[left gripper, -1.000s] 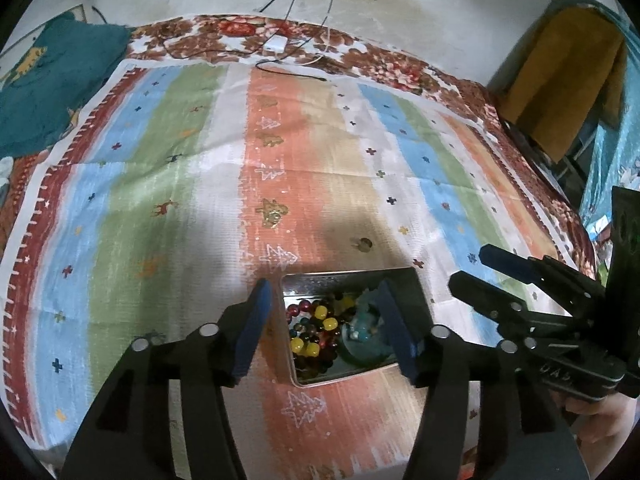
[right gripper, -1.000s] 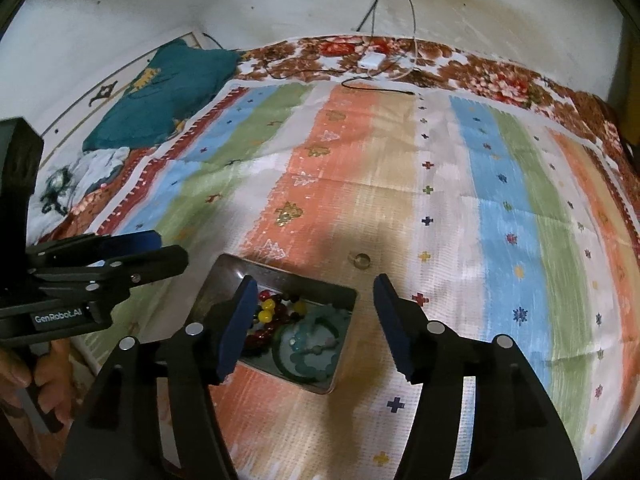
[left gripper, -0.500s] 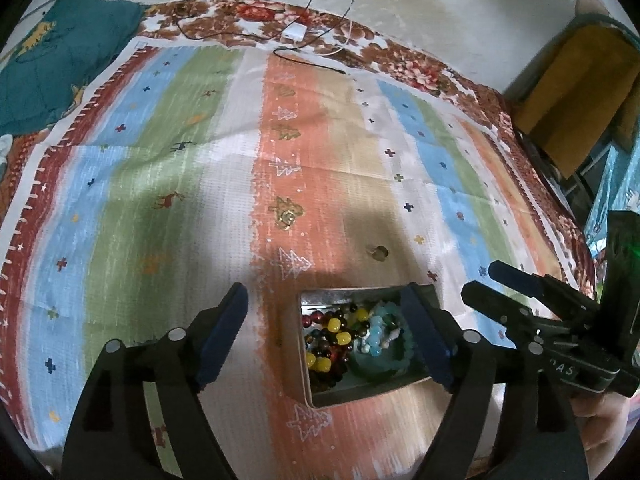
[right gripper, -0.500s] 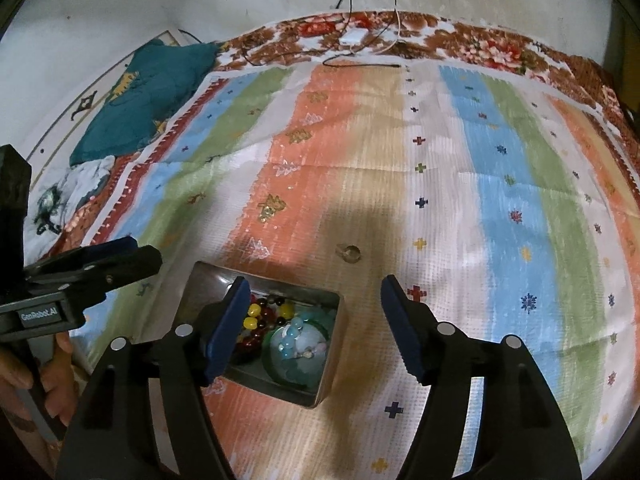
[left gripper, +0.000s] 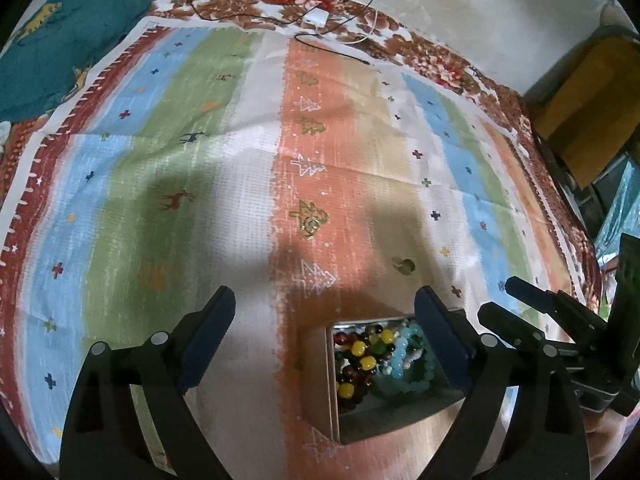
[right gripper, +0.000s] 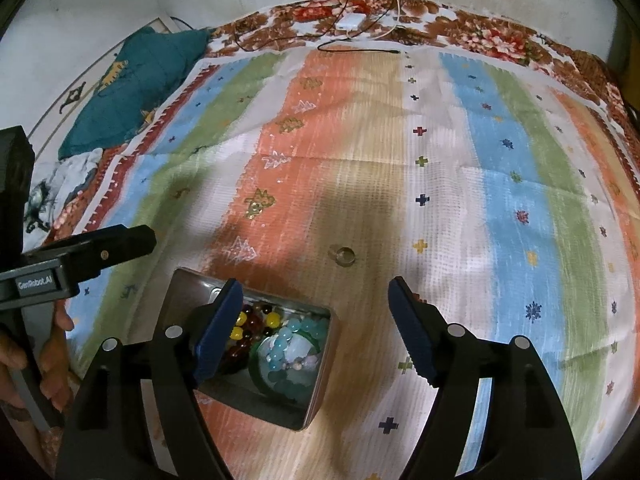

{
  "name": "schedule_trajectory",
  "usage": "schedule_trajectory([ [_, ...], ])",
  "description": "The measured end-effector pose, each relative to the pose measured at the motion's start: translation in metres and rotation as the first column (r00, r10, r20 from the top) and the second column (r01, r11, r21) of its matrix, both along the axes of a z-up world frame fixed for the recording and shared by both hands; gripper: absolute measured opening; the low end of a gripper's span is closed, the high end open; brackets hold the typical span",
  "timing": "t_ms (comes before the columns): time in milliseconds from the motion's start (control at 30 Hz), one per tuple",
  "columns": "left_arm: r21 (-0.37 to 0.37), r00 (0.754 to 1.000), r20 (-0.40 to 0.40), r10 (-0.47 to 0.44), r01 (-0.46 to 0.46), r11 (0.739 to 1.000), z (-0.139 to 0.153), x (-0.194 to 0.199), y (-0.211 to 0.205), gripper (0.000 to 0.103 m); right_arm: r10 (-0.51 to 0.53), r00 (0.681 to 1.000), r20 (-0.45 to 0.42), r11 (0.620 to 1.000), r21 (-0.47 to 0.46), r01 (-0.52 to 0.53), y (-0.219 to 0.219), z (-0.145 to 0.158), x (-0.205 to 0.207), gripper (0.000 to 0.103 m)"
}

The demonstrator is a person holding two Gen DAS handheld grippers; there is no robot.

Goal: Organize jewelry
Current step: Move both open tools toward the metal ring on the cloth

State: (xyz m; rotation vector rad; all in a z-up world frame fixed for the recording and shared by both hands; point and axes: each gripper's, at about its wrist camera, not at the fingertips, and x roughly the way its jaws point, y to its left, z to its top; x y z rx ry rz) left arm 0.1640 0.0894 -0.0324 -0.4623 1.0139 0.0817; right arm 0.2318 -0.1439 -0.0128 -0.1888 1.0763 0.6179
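Bed (right gripper: 500, 36) with floral brown/red sheet, covered by a striped cloth (right gripper: 500, 200): blue, green, white, orange bands with small crosses, trees, deer. On the cloth: open metal tin (right gripper: 320, 384) near the front edge, holding mixed beads and bracelets; a small ring (right gripper: 345, 256) just beyond the tin, apart from it; a gold piece (left gripper: 310, 226) further back on the orange stripe. At the far edge: white adapter (right gripper: 349, 22) with cables. Far left corner: teal pillow (right gripper: 136, 88).
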Motion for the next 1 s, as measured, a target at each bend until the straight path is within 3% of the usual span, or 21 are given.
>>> schedule_trajectory([
  [467,0.041,0.998,-0.041,-0.050,0.052,0.998,-0.012,0.027,-0.005,0.090,-0.016,1.000,-0.027,0.999,-0.040,0.015,0.006,-0.016,0.020,0.075],
  [1000,0.049,0.995,-0.091,-0.038,0.042,0.998,-0.030,0.050,0.007,0.090,-0.010,0.998,-0.062,0.997,-0.071,0.005,0.017,-0.032,0.037,0.075],
])
